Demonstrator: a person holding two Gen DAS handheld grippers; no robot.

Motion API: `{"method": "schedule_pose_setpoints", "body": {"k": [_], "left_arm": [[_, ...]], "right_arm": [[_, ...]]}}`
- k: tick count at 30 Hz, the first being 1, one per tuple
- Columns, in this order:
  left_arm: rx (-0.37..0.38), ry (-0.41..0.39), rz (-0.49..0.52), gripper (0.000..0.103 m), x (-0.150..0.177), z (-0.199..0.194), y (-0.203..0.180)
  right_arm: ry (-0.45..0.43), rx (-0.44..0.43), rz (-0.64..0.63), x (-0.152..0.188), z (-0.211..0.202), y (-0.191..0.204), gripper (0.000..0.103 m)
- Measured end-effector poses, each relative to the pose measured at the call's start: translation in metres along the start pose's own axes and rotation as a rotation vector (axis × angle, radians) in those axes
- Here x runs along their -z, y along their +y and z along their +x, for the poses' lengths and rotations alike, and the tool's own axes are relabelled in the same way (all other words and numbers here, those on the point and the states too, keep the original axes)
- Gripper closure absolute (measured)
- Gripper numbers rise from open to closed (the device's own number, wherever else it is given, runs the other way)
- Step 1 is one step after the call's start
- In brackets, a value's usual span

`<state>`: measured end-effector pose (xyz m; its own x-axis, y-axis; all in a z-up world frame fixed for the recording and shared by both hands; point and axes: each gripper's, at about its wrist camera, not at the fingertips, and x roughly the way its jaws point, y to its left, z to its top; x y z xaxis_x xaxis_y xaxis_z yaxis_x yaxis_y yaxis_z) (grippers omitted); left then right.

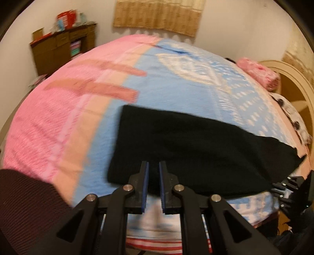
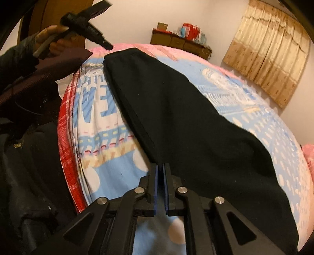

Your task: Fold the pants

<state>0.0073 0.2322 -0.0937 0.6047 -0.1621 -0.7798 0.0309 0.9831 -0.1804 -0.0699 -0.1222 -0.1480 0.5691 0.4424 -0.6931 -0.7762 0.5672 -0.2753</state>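
The black pants [image 1: 196, 147] lie folded lengthwise as a long flat strip on the bed; in the right wrist view the pants [image 2: 186, 117] run away from me toward the far left. My left gripper [image 1: 153, 163] hovers just above their near edge, jaws drawn to a narrow gap with nothing between them. From the right wrist view, the left gripper [image 2: 107, 46] hangs over the strip's far end, held by a hand [image 2: 57, 41]. My right gripper [image 2: 161, 164] has its pads almost touching, with the pants' hem running in at the tips. The right gripper [image 1: 284, 185] sits at the strip's right end.
The bed carries a pink and light-blue patterned blanket [image 1: 176, 88]. A pink pillow [image 1: 259, 72] lies by the cream headboard [image 1: 290, 82]. A brown cabinet [image 1: 58, 51] with red bags and a tan curtain [image 1: 157, 15] stand against the walls. The person's dark clothing [image 2: 29, 137] is at the bedside.
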Motion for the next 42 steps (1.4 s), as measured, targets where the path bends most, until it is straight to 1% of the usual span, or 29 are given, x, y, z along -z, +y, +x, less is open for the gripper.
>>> {"method": "schedule_pose_setpoints", "body": {"k": [1,2,3,4,7,8,10,11,13,14,15,17,18,19,20,21,23,27,28,30,31,32,33,35,37,39,41,42], "left_arm": [[0.014,0.002,0.031,0.091,-0.002,0.0,-0.015],[0.028,0.001,0.061,0.09,-0.004,0.001,-0.03],[0.052,0.004,0.091,0.09,-0.005,0.003,-0.047],[0.066,0.01,0.11,0.09,-0.006,0.005,-0.057],[0.12,0.03,0.207,0.09,-0.008,0.015,-0.11],[0.133,0.037,0.236,0.09,-0.008,0.018,-0.124],[0.169,0.054,0.307,0.09,-0.006,0.029,-0.16],[0.18,0.059,0.334,0.09,-0.004,0.033,-0.173],[0.207,0.076,0.391,0.09,0.0,0.044,-0.207],[0.228,0.085,0.412,0.09,0.002,0.049,-0.22],[0.25,0.095,0.428,0.09,0.004,0.054,-0.233],[0.285,0.107,0.445,0.09,0.007,0.06,-0.25],[0.299,0.117,0.455,0.09,0.008,0.065,-0.259],[0.302,0.124,0.459,0.09,0.01,0.068,-0.263],[0.305,0.136,0.464,0.09,0.011,0.074,-0.268],[0.305,0.143,0.465,0.09,0.012,0.079,-0.273],[0.289,0.159,0.469,0.09,0.015,0.089,-0.277],[0.296,0.147,0.475,0.09,0.019,0.092,-0.278],[0.3,0.147,0.471,0.09,0.019,0.092,-0.277],[0.307,0.145,0.465,0.09,0.019,0.091,-0.275],[0.309,0.144,0.465,0.09,0.019,0.092,-0.274],[0.31,0.142,0.464,0.09,0.019,0.091,-0.274],[0.314,0.141,0.463,0.089,0.02,0.091,-0.274],[0.32,0.138,0.462,0.089,0.021,0.091,-0.273],[0.325,0.137,0.457,0.089,0.02,0.092,-0.272],[0.328,0.137,0.453,0.089,0.02,0.092,-0.272],[0.327,0.135,0.452,0.088,0.021,0.092,-0.272],[0.328,0.133,0.452,0.087,0.021,0.092,-0.272]], "right_arm": [[-0.003,-0.006,0.005,-0.001,-0.002,0.0,0.086],[-0.011,-0.017,0.022,-0.001,-0.006,-0.001,0.082],[-0.025,-0.012,0.038,0.0,-0.01,-0.003,0.072],[-0.039,-0.001,0.056,0.002,-0.015,-0.006,0.066],[-0.083,0.029,0.166,0.015,-0.038,-0.023,0.064],[-0.093,0.056,0.223,0.025,-0.05,-0.034,0.064],[-0.1,0.124,0.292,0.042,-0.069,-0.051,0.064],[-0.102,0.182,0.356,0.057,-0.084,-0.066,0.064],[-0.108,0.267,0.467,0.08,-0.106,-0.091,0.064],[-0.109,0.352,0.558,0.101,-0.125,-0.111,0.064],[-0.11,0.417,0.626,0.115,-0.138,-0.125,0.064],[-0.134,0.54,0.84,0.154,-0.172,-0.16,0.064],[-0.147,0.571,0.931,0.17,-0.184,-0.173,0.062],[-0.163,0.594,1.028,0.187,-0.196,-0.186,0.054],[-0.189,0.608,1.133,0.207,-0.209,-0.199,0.05],[-0.213,0.599,1.179,0.216,-0.216,-0.205,0.048],[-0.276,0.524,1.254,0.23,-0.225,-0.217,0.048],[-0.262,0.459,1.319,0.233,-0.211,-0.23,0.048],[-0.253,0.458,1.337,0.235,-0.207,-0.232,0.048],[-0.231,0.494,1.373,0.239,-0.199,-0.239,0.049],[-0.24,0.495,1.391,0.244,-0.197,-0.244,0.069],[-0.242,0.485,1.404,0.247,-0.194,-0.25,0.086],[-0.248,0.465,1.406,0.246,-0.192,-0.255,0.098],[-0.261,0.449,1.391,0.239,-0.192,-0.261,0.098],[-0.31,0.438,1.336,0.223,-0.2,-0.267,0.098],[-0.407,0.433,1.259,0.204,-0.218,-0.266,0.098],[-0.516,0.431,1.197,0.193,-0.235,-0.261,0.098],[-0.548,0.436,1.185,0.193,-0.239,-0.259,0.098]]}}
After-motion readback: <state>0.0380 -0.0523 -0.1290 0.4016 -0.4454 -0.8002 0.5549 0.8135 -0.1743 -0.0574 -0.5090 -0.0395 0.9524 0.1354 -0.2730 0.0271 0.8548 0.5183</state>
